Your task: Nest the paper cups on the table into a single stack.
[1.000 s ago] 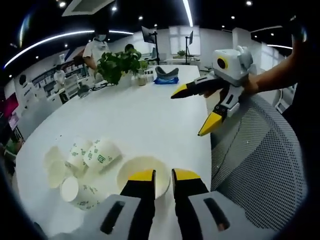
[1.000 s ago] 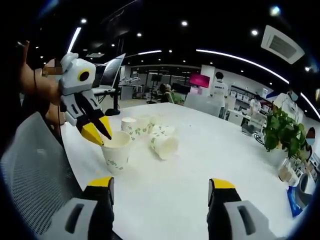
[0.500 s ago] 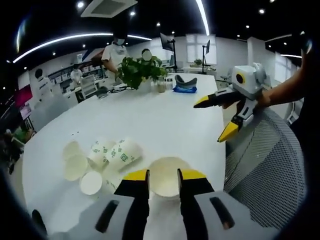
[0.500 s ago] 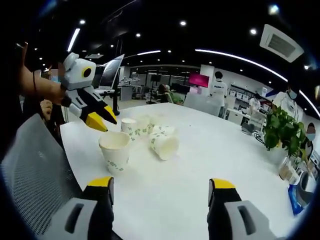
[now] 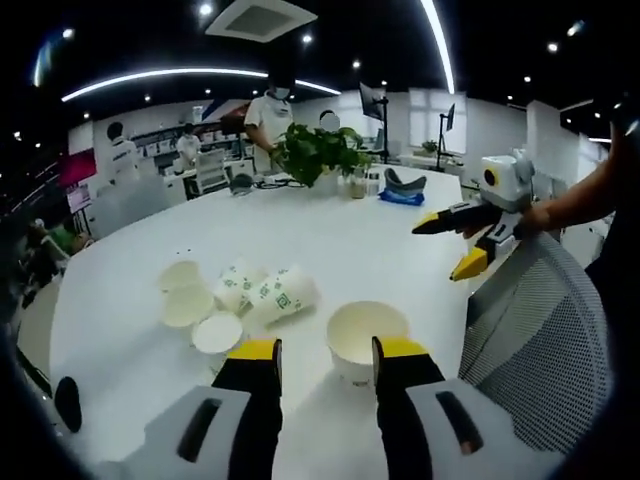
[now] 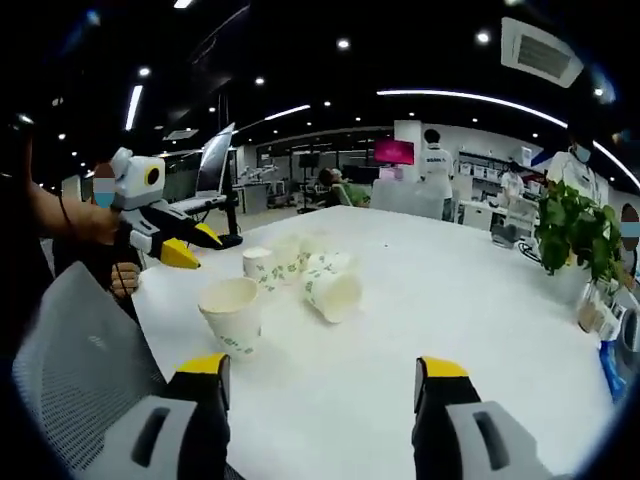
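I see the upright paper cup (image 5: pixel 367 340) standing alone on the white table (image 5: pixel 330 235), the tipped cups (image 5: pixel 240 297) clustered just beside it. My left gripper (image 5: pixel 325 352), jaws part-open and empty, hangs above that cup. My right gripper (image 6: pixel 320 375) gapes wide, empty, well apart from it.

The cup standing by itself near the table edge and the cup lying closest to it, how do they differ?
The lone cup stands upright, mouth up; the nearest tipped cup lies on its side, mouth facing sideways. The lone cup stands apart, touching nothing; the tipped cup lies against the cluster of other cups. Both are white paper cups with green print.
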